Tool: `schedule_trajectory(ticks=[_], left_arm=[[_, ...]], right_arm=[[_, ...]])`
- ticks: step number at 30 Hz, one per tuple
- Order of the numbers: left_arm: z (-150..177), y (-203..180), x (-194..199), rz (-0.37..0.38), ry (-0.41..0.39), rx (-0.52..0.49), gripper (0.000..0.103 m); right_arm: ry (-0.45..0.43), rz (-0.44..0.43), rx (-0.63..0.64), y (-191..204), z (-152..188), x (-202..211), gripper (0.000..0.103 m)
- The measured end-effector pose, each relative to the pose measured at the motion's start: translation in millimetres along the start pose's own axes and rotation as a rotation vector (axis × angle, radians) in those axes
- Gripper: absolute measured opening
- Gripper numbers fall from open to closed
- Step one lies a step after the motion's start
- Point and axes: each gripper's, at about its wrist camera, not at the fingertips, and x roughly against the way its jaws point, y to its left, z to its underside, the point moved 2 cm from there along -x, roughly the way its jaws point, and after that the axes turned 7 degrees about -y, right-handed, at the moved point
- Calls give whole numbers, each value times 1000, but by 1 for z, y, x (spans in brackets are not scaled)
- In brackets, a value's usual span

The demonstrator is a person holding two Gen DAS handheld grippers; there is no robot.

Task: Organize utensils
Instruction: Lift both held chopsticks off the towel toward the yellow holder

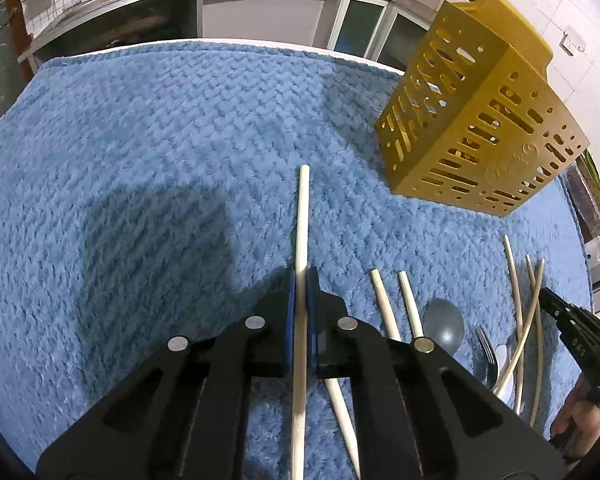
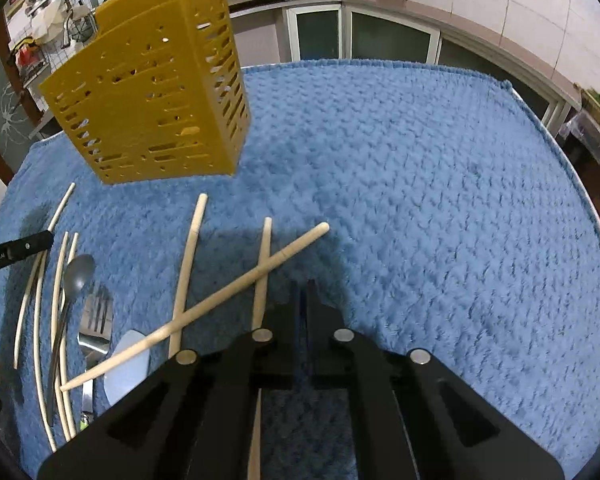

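My left gripper [image 1: 301, 280] is shut on a pale wooden chopstick [image 1: 302, 216] that runs forward between its blue pads, above the blue towel [image 1: 140, 160]. The yellow slotted utensil holder [image 1: 480, 120] stands at the right, also in the right wrist view [image 2: 152, 92]. My right gripper [image 2: 304, 286] is shut and empty over the towel [image 2: 440, 200]. Left of it lie several chopsticks [image 2: 188, 256], one crossed over two others [image 2: 236, 286], a grey spoon [image 2: 78, 272], a fork [image 2: 98, 312] and a pale blue spoon [image 2: 126, 364].
In the left wrist view more chopsticks [image 1: 384, 304], the grey spoon [image 1: 444, 322] and a fork [image 1: 486, 344] lie to the right, with the other gripper [image 1: 572, 320] at the edge. Kitchen counters [image 2: 380, 0] stand beyond the table.
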Motion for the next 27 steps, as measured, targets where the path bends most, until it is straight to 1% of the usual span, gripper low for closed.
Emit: schedule_trajectory(ticks=[2, 4, 6, 10, 14, 16, 22, 27], left_arm=[[-1, 1, 0, 4, 4, 8, 5], [0, 1, 1, 5, 6, 15, 5], [1, 1, 1, 1, 4, 13, 5], [2, 0, 2, -3, 1, 7, 5], [2, 4, 2, 16, 6, 22, 5], [2, 5, 1, 22, 8, 28, 5], [4, 3, 2, 7, 2, 11, 5], [5, 3, 2, 13, -2, 10, 5]], right_arm=[[9, -23, -23, -1, -4, -1, 3], [-4, -38, -31, -2, -8, 1, 3], [-9, -36, -17, 3, -10, 2, 3], [12, -41, -4, 10, -7, -1, 4], [23, -49, -29, 9, -4, -1, 4], [20, -56, -36, 9, -5, 2, 4], [18, -58, -29, 11, -7, 3, 4], [3, -70, -37, 11, -6, 10, 4]])
